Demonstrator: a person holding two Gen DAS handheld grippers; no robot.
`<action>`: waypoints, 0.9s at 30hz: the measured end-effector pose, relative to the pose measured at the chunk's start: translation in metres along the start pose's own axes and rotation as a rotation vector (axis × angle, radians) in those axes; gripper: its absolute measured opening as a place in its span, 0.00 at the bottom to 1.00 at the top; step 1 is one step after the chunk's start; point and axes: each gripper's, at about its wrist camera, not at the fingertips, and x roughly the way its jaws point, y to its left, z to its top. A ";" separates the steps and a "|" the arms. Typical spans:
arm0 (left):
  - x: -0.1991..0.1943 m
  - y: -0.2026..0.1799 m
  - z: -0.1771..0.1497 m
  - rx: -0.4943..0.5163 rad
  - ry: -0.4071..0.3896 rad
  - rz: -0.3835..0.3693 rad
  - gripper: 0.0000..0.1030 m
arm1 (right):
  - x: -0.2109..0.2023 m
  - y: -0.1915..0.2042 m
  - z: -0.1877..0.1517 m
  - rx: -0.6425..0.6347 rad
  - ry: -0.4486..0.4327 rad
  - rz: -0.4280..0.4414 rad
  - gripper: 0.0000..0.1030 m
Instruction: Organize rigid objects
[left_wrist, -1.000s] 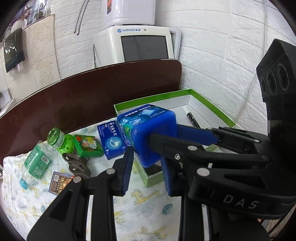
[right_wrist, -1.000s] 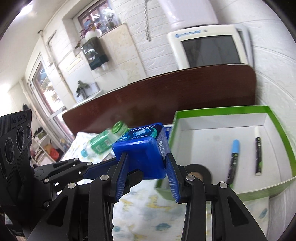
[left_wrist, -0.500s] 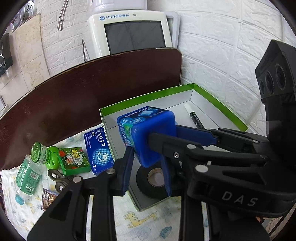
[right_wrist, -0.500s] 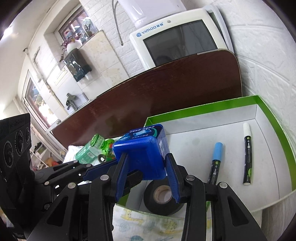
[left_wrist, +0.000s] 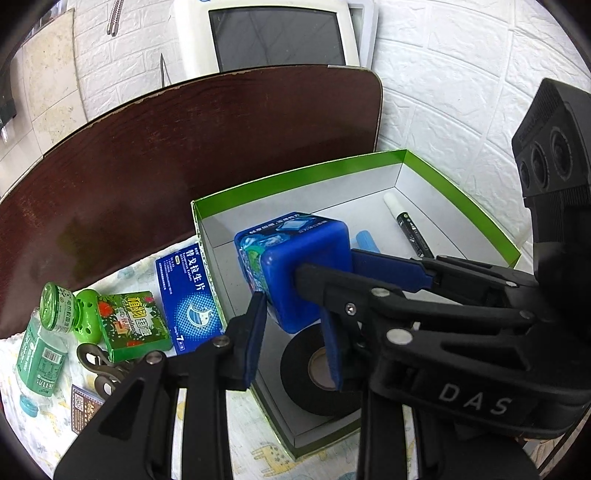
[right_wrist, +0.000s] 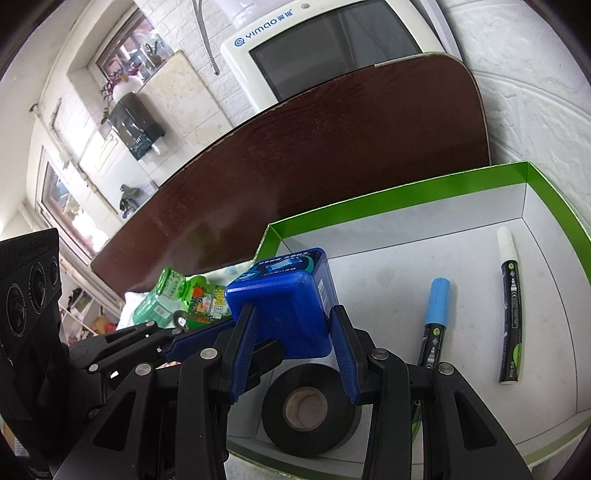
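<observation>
My right gripper (right_wrist: 293, 349) is shut on a blue square tin (right_wrist: 282, 310) and holds it over the near left corner of a green-rimmed white box (right_wrist: 388, 206). The tin (left_wrist: 295, 262) and box (left_wrist: 295, 173) also show in the left wrist view. My left gripper (left_wrist: 291, 341) is open and empty, its fingers straddling the box's left wall below the tin. In the box lie a black tape roll (right_wrist: 308, 406), a blue-capped marker (right_wrist: 434, 317) and a white-capped marker (right_wrist: 509, 306).
On the patterned cloth (left_wrist: 240, 443) left of the box lie a blue medicine carton (left_wrist: 186, 295), a green carton (left_wrist: 133, 325), a green jar (left_wrist: 55, 306), a green bottle (left_wrist: 40, 358) and a metal clip (left_wrist: 99, 369). A dark wooden board (left_wrist: 184, 155) stands behind.
Both grippers have moved right and forward. The blue tin has gone from over the cloth beside the box to over the box's near left corner, above the tape roll.
</observation>
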 end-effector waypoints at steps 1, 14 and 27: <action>0.001 0.001 -0.001 0.000 0.004 0.002 0.28 | 0.001 0.000 0.000 -0.001 0.002 -0.003 0.41; -0.002 0.004 -0.009 -0.012 0.005 -0.013 0.28 | 0.013 -0.001 -0.005 0.004 0.031 -0.016 0.41; -0.042 0.027 -0.026 -0.076 -0.062 0.014 0.28 | -0.009 0.020 -0.007 -0.014 -0.002 -0.026 0.41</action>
